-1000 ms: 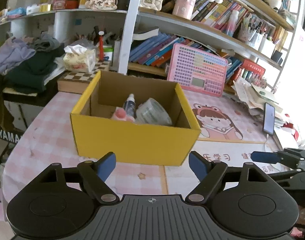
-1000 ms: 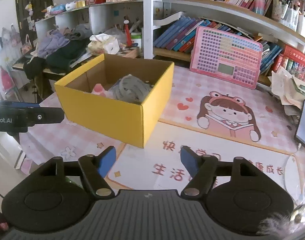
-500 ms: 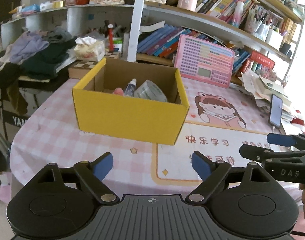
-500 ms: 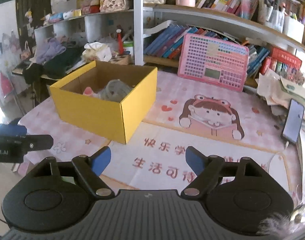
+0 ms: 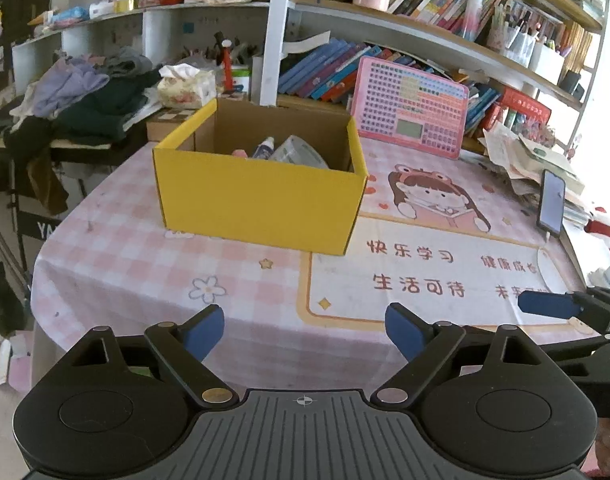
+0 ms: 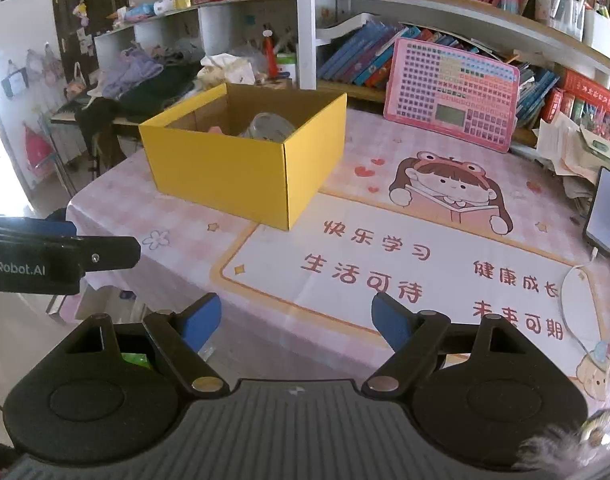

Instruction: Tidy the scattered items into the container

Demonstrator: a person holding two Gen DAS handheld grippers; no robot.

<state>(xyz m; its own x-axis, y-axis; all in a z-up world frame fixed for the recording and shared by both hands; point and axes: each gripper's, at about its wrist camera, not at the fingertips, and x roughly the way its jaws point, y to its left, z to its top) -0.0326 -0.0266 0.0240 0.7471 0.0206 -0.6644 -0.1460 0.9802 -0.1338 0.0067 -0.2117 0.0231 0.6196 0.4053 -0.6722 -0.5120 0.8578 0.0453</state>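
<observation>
A yellow cardboard box [image 5: 261, 200] stands on the pink checked tablecloth; it also shows in the right wrist view [image 6: 225, 176]. Inside it I see a small bottle [image 5: 263, 148], a clear roll-like item [image 5: 301, 152] and something pink [image 5: 239, 153]. My left gripper [image 5: 305, 330] is open and empty, back over the table's near edge. My right gripper [image 6: 295, 320] is open and empty, also near the front edge, to the right of the left one.
A pink toy keyboard [image 5: 411, 108] leans against the bookshelf behind the box. A phone [image 5: 552, 204] stands at the right edge beside piled papers. A cartoon mat [image 6: 405, 264] covers the table's right half. Clothes [image 5: 85, 100] are heaped at the left.
Both grippers have pulled back from the box toward the table's near edge. The box now looks smaller and farther away. Both stay open and empty.
</observation>
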